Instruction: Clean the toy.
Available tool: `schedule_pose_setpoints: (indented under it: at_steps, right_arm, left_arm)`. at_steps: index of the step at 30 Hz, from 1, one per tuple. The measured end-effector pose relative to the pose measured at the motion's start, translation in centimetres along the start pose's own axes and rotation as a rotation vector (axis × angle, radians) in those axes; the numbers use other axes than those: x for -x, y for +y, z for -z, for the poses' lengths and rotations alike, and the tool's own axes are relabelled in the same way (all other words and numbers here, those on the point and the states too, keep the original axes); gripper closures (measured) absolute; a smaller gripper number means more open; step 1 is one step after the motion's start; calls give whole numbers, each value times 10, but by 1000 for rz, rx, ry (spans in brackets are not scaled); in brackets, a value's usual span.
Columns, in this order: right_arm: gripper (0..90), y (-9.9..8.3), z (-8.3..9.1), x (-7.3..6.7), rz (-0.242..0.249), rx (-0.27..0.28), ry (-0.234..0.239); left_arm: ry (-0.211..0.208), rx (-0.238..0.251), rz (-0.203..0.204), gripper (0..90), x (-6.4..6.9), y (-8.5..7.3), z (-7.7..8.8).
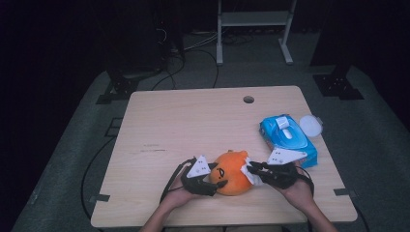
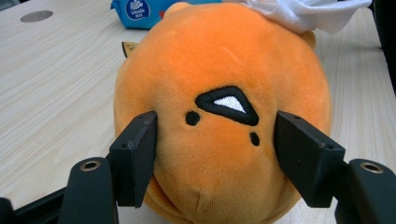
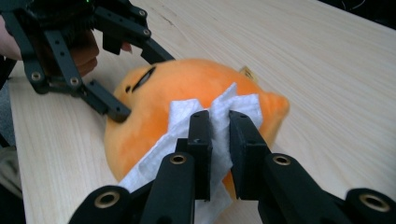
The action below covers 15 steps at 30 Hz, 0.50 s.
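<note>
Toy: an orange plush toy (image 1: pixel 232 172) is lying on the counter (image 1: pixel 193 130) near its front edge, between both tongs.
Left tongs (image 1: pixel 216 184): the toy's face is squeezed between the jaws.
Right tongs (image 1: pixel 252 167): a white wipe (image 3: pixel 196 140) is pinched narrowly and pressed on the toy's top.
Risk, slip: the soft plush may be squashed out of the left grip if rubbed hard.
Risk, wipe: it may be bunched or pulled free.
Writing: a blue wipes pack (image 1: pixel 288 139) carries a round logo, too small to be read surely.
</note>
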State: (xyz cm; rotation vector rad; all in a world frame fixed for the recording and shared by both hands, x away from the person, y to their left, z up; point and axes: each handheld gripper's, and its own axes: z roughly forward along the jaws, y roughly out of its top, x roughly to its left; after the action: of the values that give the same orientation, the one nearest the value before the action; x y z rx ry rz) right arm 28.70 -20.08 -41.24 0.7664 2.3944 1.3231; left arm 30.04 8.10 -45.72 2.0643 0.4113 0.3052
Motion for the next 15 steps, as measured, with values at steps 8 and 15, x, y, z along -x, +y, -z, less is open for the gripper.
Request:
schedule_pose_setpoints:
  at_steps: [8, 15]
  right_arm:
    - [785, -5, -2, 13, -30, -22, -59]
    - [789, 7, -3, -11, 37, 19, 7]
  left_arm:
    - [-11, 24, 40, 329, -3, -2, 0]
    - [17, 20, -6, 328, 5, 0, -1]
